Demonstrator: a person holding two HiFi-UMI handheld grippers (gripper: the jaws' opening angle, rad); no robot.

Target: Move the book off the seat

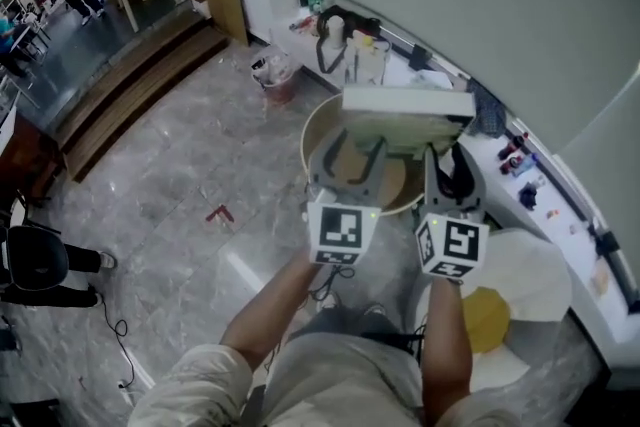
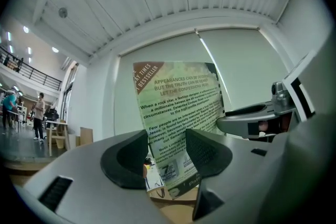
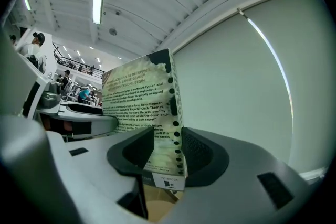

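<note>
A pale green paperback book (image 1: 405,118) is held up on edge above a round wooden seat with a cream rim (image 1: 312,147). My left gripper (image 1: 352,165) is shut on the book's lower left edge, and my right gripper (image 1: 447,170) on its lower right edge. In the left gripper view the back cover (image 2: 178,107) stands between the dark pads of the left gripper (image 2: 167,157), and the right gripper (image 2: 252,118) shows beside it. In the right gripper view the book's spine edge (image 3: 157,113) sits inside the right gripper (image 3: 167,157). The book is clear of the seat.
A white counter (image 1: 545,185) with bottles and a dark bag (image 1: 335,30) runs along the wall behind the seat. A small bin (image 1: 275,75) stands on the floor and wooden steps (image 1: 130,95) lie far left. A yellow object (image 1: 487,315) and a white round surface (image 1: 535,275) are at my right.
</note>
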